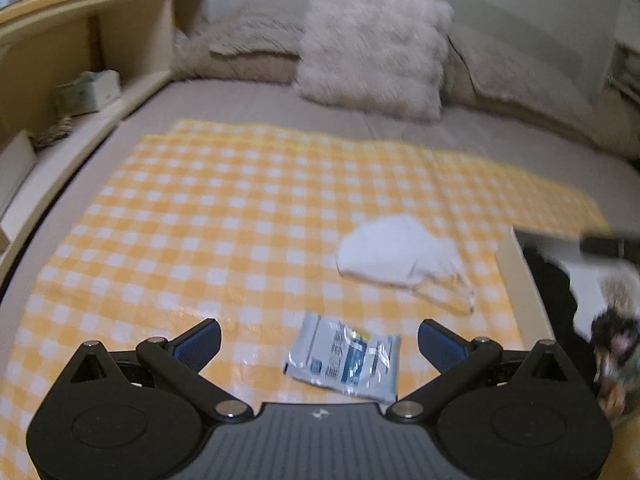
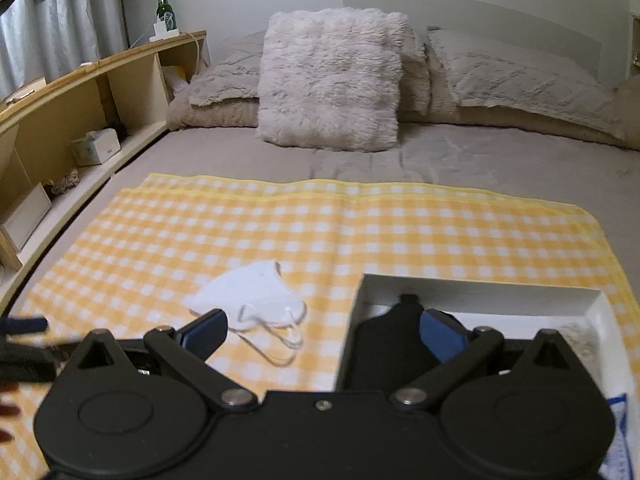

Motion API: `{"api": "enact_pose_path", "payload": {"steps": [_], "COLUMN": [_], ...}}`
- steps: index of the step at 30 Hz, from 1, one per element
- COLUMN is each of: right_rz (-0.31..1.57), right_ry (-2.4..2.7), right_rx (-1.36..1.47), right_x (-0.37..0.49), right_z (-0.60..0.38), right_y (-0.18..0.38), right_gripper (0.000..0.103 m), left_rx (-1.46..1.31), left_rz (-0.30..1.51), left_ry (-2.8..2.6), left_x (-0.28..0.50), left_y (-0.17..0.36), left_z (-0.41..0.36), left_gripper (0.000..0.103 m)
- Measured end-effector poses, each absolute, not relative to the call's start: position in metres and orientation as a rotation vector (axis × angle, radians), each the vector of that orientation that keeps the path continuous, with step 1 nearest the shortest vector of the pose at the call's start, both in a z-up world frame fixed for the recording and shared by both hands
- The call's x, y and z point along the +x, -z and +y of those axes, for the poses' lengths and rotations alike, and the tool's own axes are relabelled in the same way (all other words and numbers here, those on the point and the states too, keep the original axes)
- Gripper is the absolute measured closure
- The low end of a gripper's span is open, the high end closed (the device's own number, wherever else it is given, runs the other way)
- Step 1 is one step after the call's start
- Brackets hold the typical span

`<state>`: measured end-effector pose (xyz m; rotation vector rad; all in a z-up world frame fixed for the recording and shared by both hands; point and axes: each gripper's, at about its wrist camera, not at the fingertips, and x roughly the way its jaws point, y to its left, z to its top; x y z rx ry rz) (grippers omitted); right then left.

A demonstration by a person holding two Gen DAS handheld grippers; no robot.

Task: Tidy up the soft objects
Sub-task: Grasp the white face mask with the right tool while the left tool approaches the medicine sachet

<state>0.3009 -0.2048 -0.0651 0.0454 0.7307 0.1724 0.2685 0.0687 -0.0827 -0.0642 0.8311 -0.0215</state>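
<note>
No printed text is legible in either view. The flat foil-like packet (image 1: pixel 344 360) carries blue and white print, but I cannot read it. The green glass bottle (image 2: pixel 163 7) on the wooden shelf unit (image 2: pixel 80 92) has a label too small to make out.

My left gripper (image 1: pixel 319 342) has its jaws spread wide and holds nothing. The packet lies on the cloth between the blue-padded fingertips (image 1: pixel 200 342), touching neither. My right gripper (image 2: pixel 324 332) is also spread and empty; its right finger hangs over the white box (image 2: pixel 480 286), its left finger near the mask.

The white face mask (image 2: pixel 256 296) is soft and folded, with thin ear loops trailing toward the camera. It lies on the yellow-and-white checked cloth (image 2: pixel 320 224), just left of the box and apart from it. The cloth is flat with a slight sheen and covers a grey bed sheet (image 2: pixel 480 156). A shaggy square cushion (image 2: pixel 332 76) leans upright against quilted beige pillows (image 2: pixel 520 76).

The box is rectangular with low walls. A black soft item (image 2: pixel 384 344) lies inside it.

Only the left wrist view shows the packet and a blurred furry object (image 1: pixel 616 328) at the right edge. Only the right wrist view shows the bottle and the box interior clearly.
</note>
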Motion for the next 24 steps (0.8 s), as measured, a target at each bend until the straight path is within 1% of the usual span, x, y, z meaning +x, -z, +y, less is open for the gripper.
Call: {"api": "enact_pose_path", "payload": {"steps": [3,9,18,19,20,24], "right_rz": [0.705,0.733,0.761,0.771,0.784,0.841], "right_ry": [-0.175,-0.176,-0.230,-0.250,-0.276,-0.370], "right_rx": [0.054,0.084,-0.025,-0.038,-0.059,-0.180], "right_x": [0.308,0.331,0.362,0.365,0.368,0.378], "right_z": [-0.197,-0.186,-0.163,-0.160,-0.156,-0.140], "right_y": [0.068,0.081,0.104,0.107,0.111,0.130], "right_gripper": [0.000,0.000,0.000,0.002,0.008,0.015], "left_rx": [-0.021,0.098,0.214,0.223,0.230,0.273], "left_rz": [0.882,0.974,1.040,1.047,1.055,1.084], "left_ry": [0.055,0.132,0.192,0.194,0.197,0.206], "left_x": [0.273,0.289,0.312,0.314,0.317,0.323], "left_y": [0.099,0.131,0.165,0.168,0.171,0.182], "left_z": [0.063,0.035,0.009,0.008,0.008,0.007], "left_gripper": [0.000,0.000,0.000,0.000,0.000,0.000]}}
